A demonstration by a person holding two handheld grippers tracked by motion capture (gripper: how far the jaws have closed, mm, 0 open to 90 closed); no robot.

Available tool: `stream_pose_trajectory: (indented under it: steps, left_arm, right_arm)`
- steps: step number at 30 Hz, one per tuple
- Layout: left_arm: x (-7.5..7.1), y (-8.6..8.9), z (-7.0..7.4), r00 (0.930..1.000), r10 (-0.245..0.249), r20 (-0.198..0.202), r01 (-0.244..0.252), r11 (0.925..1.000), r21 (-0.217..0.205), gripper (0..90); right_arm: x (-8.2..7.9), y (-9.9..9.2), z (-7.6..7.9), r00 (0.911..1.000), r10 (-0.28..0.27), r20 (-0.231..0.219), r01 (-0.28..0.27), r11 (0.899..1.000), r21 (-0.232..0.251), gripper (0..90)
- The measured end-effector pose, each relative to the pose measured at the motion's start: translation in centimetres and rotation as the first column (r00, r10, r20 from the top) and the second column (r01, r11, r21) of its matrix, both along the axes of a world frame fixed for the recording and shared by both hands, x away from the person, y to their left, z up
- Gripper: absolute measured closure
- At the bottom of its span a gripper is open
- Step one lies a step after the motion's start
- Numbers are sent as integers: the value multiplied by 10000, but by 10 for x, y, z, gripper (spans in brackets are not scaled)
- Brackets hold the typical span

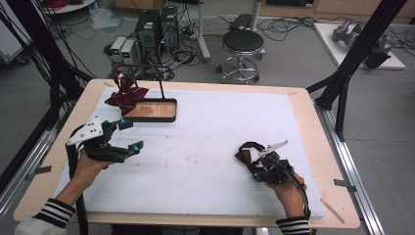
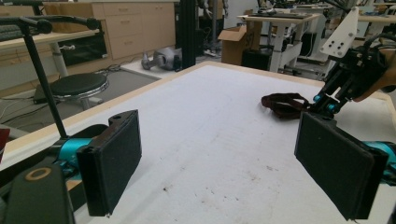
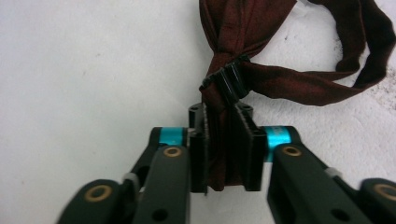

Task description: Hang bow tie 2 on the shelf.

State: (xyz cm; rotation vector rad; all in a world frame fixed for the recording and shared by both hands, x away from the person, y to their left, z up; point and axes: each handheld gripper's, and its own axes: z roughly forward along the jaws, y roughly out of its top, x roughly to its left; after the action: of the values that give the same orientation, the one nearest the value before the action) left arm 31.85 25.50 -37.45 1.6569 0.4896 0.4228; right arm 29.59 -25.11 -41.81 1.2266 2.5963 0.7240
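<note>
While the dark red bow tie (image 3: 243, 42) is laid flat on the white table pad (image 1: 205, 147), one wing is pinched tight between the jaws of the right gripper (image 3: 223, 140). Off to the side, the left gripper (image 2: 219, 158) is held spread wide, nothing grabbed.

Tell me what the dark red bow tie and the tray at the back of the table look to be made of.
Bow tie: likely woven fabric with a slight satin sheen; it creases softly and gathers under a black band.
Tray: apparently a wood-grain floor with a light varnish, framed by a thin black rim and upright rod, probably metal.
</note>
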Motion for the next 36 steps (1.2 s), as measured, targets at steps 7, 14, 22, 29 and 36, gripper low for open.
stream_pose_trajectory:
  steps: [7,14,22,29,36]
  left_arm:
    - [0,-1,0,10000,-57,-14,57,10000,20,153]
    - [1,-1,-1,10000,-91,-26,91,9999,77,153]
    - [0,-2,-1,9999,-118,-16,119,9998,147,153]
    - [-1,-5,3,9998,-200,99,198,9997,173,153]
    - [0,-10,7,9991,-401,136,398,9989,256,153]
  right_arm:
    - [-1,0,1,10000,-43,89,43,10000,1,811]
    - [-4,0,1,9994,32,335,-41,9996,293,812]
    - [-4,5,5,9963,451,730,-508,9957,781,812]
    - [-6,10,12,9835,758,1642,-1020,9822,1579,812]
    - [-6,15,20,9615,1103,2517,-1759,9507,2553,812]
